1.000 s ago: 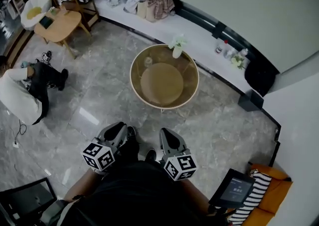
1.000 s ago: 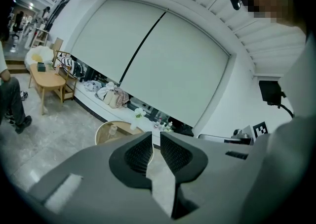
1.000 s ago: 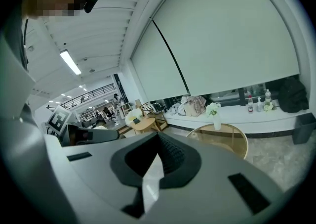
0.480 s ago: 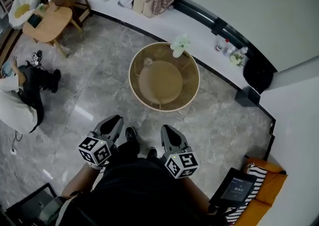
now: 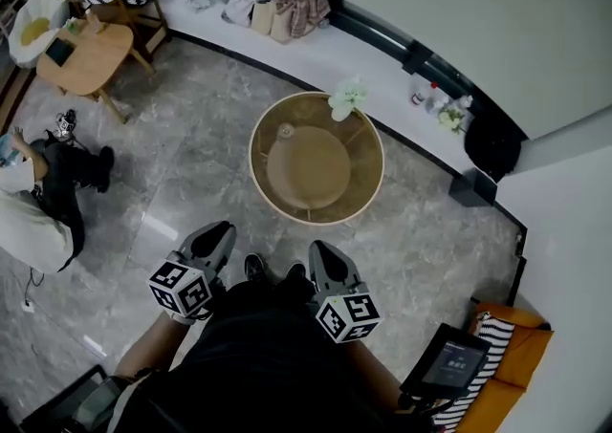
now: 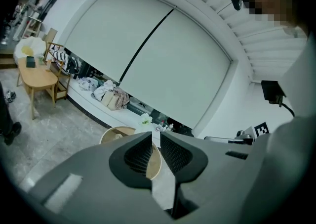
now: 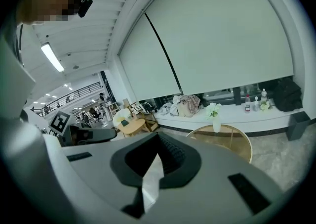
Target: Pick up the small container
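You stand in a lounge corner of a large office-style building. Pale marble floor tiles point(image 5: 191, 183) run up to a long curved white window ledge point(image 5: 316, 49) under tall roller blinds point(image 7: 217, 45). A round gold-rimmed glass table point(image 5: 256, 149) carries a vase of white flowers point(image 5: 346, 98), with a wooden café table point(image 5: 81, 54) and an orange sofa point(image 5: 516, 393) well apart on either side. Off to one side, a railed mezzanine point(image 7: 74, 94) shows under ceiling lights.
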`<action>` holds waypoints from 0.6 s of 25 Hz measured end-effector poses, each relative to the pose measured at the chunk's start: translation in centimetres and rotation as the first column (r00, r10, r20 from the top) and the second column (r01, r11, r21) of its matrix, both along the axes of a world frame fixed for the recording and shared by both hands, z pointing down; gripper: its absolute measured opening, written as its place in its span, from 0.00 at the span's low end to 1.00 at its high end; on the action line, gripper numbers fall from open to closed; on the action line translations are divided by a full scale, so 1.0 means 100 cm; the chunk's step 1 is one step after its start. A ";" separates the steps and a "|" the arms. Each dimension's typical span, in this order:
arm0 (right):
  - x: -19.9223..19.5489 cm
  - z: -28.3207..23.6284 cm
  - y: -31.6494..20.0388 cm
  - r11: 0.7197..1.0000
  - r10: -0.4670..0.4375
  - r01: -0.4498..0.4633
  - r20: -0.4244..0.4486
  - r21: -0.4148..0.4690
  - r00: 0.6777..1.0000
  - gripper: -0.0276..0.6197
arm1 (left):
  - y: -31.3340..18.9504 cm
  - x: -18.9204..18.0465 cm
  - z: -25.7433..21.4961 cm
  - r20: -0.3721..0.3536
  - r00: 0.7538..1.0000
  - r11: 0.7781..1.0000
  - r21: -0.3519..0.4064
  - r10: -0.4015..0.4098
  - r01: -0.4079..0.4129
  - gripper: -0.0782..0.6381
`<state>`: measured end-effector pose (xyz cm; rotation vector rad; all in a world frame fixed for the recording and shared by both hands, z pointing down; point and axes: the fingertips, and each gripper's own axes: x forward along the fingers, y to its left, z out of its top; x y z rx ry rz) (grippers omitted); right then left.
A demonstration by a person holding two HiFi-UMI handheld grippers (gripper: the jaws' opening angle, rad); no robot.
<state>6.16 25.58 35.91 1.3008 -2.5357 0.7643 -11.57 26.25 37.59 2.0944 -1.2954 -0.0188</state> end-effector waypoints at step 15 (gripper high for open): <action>-0.019 0.012 -0.089 0.999 -0.025 0.027 0.068 -0.029 0.997 0.04 | -0.074 -0.013 0.002 0.024 0.999 0.999 -0.013 -0.047 0.047 0.18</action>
